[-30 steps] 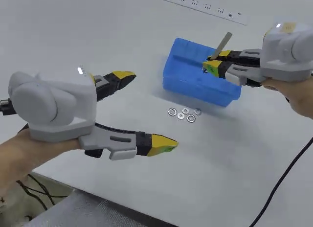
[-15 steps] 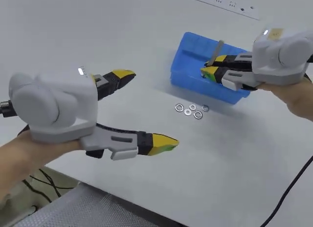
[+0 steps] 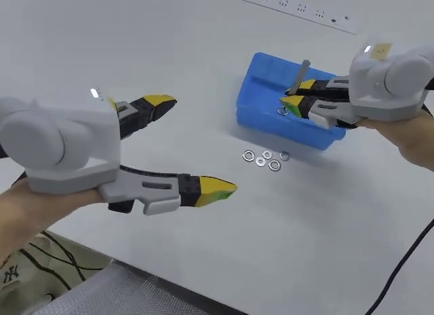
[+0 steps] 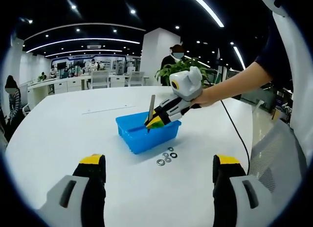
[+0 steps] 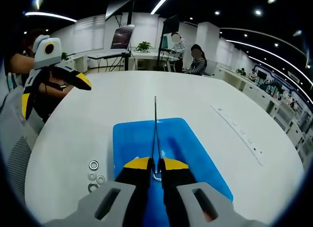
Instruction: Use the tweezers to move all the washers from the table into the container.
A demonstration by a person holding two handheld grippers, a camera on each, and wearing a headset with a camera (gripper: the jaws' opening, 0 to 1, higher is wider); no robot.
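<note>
- The left gripper [image 3: 200, 144] sits at the left of the head view. Its two yellow-tipped fingers are spread wide apart with nothing between them.
- The right gripper [image 3: 290, 102] is at the upper right of the head view. Its fingers are pressed together on the tweezers [image 3: 302, 73].
- The grey tweezers stick up and away from the finger tips. In the right gripper view they run straight up the middle of the frame, over the container [image 3: 271, 121].
- A small metal ring [image 3: 281, 111] shows right at the right gripper's finger tips. I cannot tell whether it is held or lies in the container.
- The blue container stands on the white table [image 3: 339, 213], right of centre in the head view.
- The washers [image 3: 267, 155] lie in a loose cluster on the table, just below the container's near wall and apart from it.
- A white power strip [image 3: 298, 9] lies along the top edge of the head view. The marks on it are too small to read.
- A black cable [image 3: 400, 267] crosses the lower right corner.
- White marks on dark cloth at the lower left corner cannot be read.
</note>
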